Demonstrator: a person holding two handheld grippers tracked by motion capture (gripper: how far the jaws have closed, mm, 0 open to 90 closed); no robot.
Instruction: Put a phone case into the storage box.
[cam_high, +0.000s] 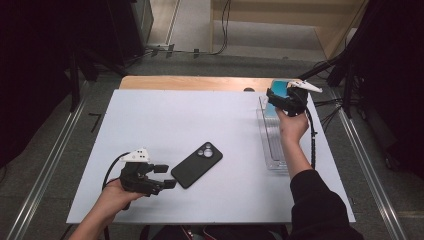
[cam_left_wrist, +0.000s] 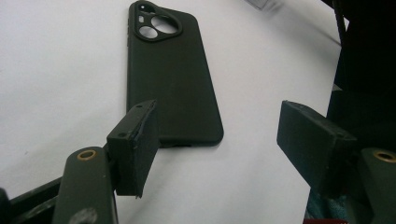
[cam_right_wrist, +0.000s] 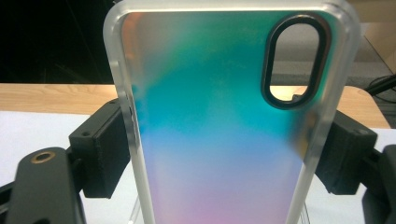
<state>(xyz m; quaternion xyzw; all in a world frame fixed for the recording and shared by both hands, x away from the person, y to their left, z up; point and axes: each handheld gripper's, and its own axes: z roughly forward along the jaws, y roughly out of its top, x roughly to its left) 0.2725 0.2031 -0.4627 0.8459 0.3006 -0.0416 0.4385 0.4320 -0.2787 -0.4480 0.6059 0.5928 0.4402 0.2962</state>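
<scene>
Iridescent phone case clamped upright between my right gripper's pads, upper right of the high view above the clear tray.

Lower left, my left gripper rests with jaws spread wide, holding nothing; the black phone lies flat just beside it, centre frame.

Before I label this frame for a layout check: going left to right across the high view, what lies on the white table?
Left gripper → black phone lying camera-side up → clear plastic tray → right gripper holding an iridescent translucent phone case.
</scene>
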